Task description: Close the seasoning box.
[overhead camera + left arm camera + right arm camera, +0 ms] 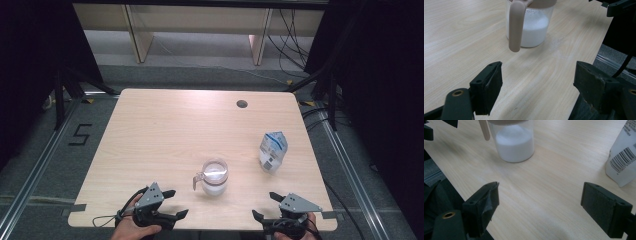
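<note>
Tabletop [165, 130] of pale wood carries a white-and-blue carton [273, 151] at centre right, a clear jug of white powder [215, 177] mid-frame; each hand-held gripper, left [175, 202] and right [265, 204], gapes empty at the lower edge, likely poised for a grasp.

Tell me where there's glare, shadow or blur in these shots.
High view: soft overall, glare on the jug rim, dark surroundings. Left gripper view: jug handle slightly blurred, faint shadow beside the jug. Right gripper view: carton barcode readable, near jaws soft.
</note>
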Demonstrator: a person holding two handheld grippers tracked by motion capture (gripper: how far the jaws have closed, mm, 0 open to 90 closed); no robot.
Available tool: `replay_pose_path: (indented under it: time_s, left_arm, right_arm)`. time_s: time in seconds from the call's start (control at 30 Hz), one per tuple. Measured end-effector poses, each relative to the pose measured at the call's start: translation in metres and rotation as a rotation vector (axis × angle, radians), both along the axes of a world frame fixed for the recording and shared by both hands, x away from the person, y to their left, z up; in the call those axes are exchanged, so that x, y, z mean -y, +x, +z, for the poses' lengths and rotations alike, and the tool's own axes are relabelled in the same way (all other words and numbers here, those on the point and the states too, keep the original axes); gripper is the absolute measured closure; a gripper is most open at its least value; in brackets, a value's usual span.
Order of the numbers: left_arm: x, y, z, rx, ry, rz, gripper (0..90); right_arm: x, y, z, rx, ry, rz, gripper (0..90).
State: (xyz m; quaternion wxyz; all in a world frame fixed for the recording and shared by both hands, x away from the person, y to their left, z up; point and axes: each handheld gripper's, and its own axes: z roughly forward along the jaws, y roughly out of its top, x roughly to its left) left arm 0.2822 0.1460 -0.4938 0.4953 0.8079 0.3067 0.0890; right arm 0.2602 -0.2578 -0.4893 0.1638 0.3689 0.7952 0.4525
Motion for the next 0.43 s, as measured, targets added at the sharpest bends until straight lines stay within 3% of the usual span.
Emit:
replay_pose_path:
  time_s: [0.23,0.27,0.33,0.4,0.43]
  left_arm:
    - [-0.0011,0.0005,-0.0013,-0.014,0.010,0.003,22.4]
    - [-0.0013,0.0010,-0.0020,-0.015,0.012,0.003,22.4]
    - [-0.0012,0.0006,-0.0020,-0.019,0.014,0.011,22.4]
    - [-0.0017,0.0013,-0.0027,-0.019,0.019,0.017,22.5]
    - [-0.0010,0.0007,-0.0029,-0.024,0.006,0.024,22.5]
  right_arm:
    - [0.0007,-0.0001,0.0002,-0.004,-0.017,-0.014,16.0]
    - [-0.0005,-0.0025,0.0006,-0.034,-0.005,-0.033,16.0]
    - [-0.0009,-0.0028,0.0006,-0.037,-0.003,-0.033,16.0]
    - [-0.0008,-0.0024,0.0006,-0.034,-0.005,-0.032,16.0]
    - [0.0009,0.0003,0.0002,0.006,-0.025,-0.020,16.0]
